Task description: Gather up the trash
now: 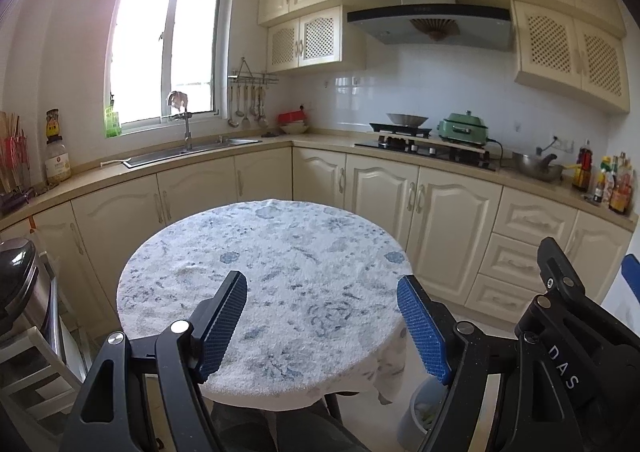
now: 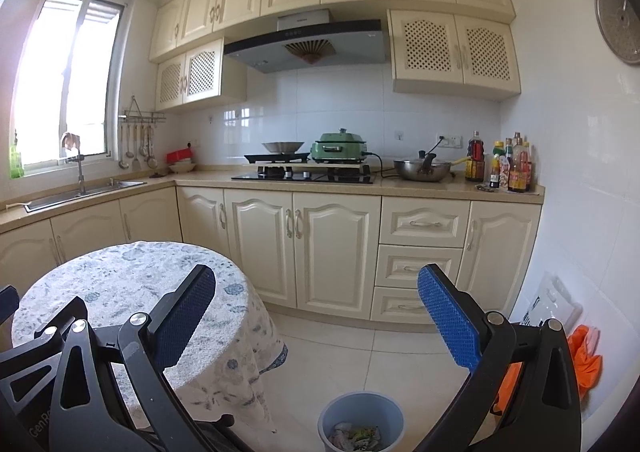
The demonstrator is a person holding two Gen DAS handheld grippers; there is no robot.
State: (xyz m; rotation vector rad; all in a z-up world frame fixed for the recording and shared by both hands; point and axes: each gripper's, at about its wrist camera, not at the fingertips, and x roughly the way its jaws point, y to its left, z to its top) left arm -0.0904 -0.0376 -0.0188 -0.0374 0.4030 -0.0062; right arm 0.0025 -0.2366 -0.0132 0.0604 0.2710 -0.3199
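Note:
A small grey-blue trash bin (image 2: 361, 421) stands on the tiled floor right of the round table; crumpled wrappers (image 2: 356, 436) lie inside it. Its rim shows in the left wrist view (image 1: 420, 410) under the table's right edge. The round table (image 1: 264, 280) has a white and blue towel cloth with no trash visible on it. My left gripper (image 1: 322, 292) is open and empty, held above the table's near half. My right gripper (image 2: 316, 288) is open and empty, held above the floor and the bin, right of the table (image 2: 120, 284).
Cream kitchen cabinets (image 2: 332, 252) and a counter with stove (image 2: 304, 174), pots and bottles (image 2: 504, 168) run along the back. A sink (image 1: 192, 154) sits under the window. A steel appliance (image 1: 20, 280) stands at far left. An orange bag (image 2: 586, 356) lies by the right wall.

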